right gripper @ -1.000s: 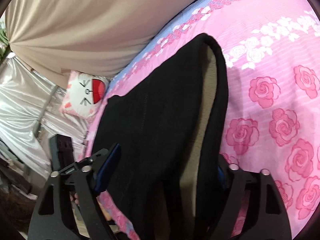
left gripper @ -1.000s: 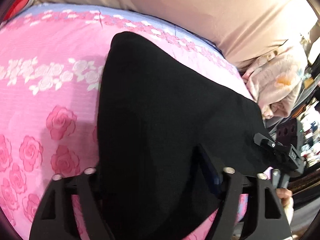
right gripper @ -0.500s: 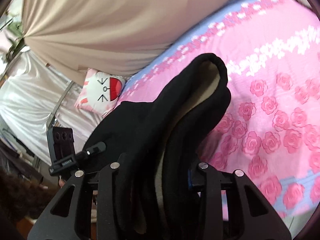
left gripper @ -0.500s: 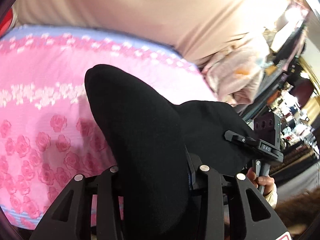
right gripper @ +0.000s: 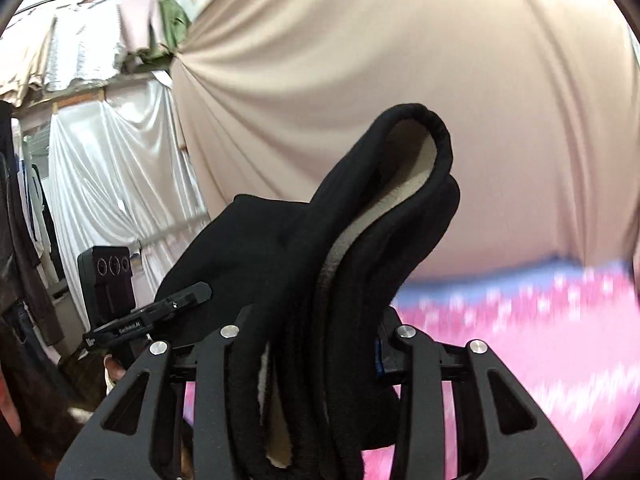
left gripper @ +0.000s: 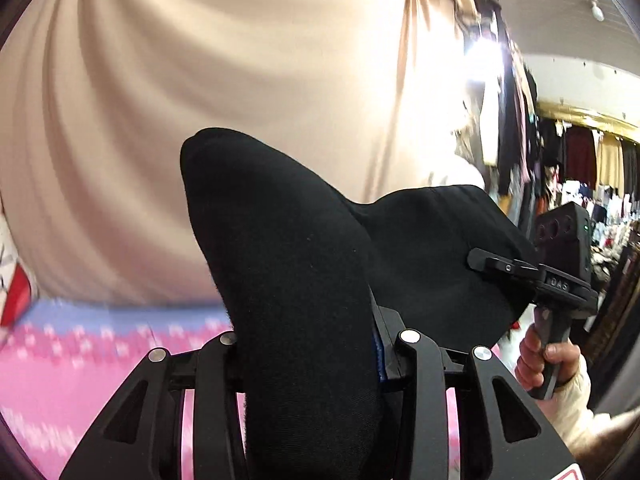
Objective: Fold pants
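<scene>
Pants: black pants (left gripper: 304,280) hung clear above the pink floral bedspread (left gripper: 80,360), bunched between both tools
Left gripper (left gripper: 308,344): clamped narrow on a thick fold
Right gripper (right gripper: 312,340): pinched on doubled layers showing pale fleece lining (right gripper: 360,240)
Handling: judged soft, limp, fairly heavy and bulky; likely to sag, so best gripped at opposite edges of the same end
Writing: maker's lettering on each tool, too small to read reliably

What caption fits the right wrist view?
Right gripper clamped on black pants, cream lining showing, above the pink floral bedspread.
</scene>
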{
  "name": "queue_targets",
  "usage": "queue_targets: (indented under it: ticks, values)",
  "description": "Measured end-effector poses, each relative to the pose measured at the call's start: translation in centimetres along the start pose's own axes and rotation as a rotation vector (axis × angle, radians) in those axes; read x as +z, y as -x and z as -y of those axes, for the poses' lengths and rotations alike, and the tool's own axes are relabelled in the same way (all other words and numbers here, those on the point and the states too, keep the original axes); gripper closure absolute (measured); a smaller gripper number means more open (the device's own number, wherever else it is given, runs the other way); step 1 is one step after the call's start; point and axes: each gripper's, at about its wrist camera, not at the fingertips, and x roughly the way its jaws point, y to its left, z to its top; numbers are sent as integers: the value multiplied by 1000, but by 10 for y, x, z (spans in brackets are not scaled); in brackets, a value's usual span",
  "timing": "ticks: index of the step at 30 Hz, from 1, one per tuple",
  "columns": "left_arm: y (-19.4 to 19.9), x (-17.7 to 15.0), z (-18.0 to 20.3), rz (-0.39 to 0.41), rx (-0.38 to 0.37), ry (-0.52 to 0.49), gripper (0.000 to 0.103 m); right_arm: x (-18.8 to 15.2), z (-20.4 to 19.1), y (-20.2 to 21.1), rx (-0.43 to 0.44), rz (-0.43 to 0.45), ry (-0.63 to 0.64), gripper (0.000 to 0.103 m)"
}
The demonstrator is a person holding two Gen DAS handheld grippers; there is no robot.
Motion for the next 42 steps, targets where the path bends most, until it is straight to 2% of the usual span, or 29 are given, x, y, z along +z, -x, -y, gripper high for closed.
queue_targets:
  ticks: [4, 7, 11, 13, 19, 23, 25, 30, 35, 39, 42]
  values:
    - [-33, 23, -20, 40, 55, 4, 68, 29, 26, -33, 4, 31, -7, 68]
    - [-68, 30, -40, 13, 100, 18, 67, 39, 53, -64, -2, 11, -36, 68]
    - [-124, 24, -68, -56, 182, 21, 67, 31, 95, -112, -25, -40, -93, 68]
    - [-149, 17, -82, -91, 208, 33, 67, 20, 118, -134, -32, -66, -128, 68]
    - [-234, -32, -138, -237, 265, 117, 68, -36, 195, -202, -58, -160, -247, 68]
    - [-266, -67, -164, -256, 288, 120, 68, -82, 241, -235, -67, -219, -327, 68]
    - [-285, -90, -176, -293, 294, 123, 68, -101, 255, -246, -75, -248, -353, 68]
    - [-312, -132, -202, -392, 290, 164, 67, -148, 285, -269, -96, -334, -403, 68]
    - [-327, -173, -218, -456, 301, 177, 67, -183, 303, -283, -109, -391, -436, 68]
    - [-324, -183, -230, -468, 284, 190, 63, -199, 314, -285, -118, -410, -469, 67]
    - [-323, -186, -224, -483, 293, 207, 56, -204, 318, -286, -128, -440, -496, 66]
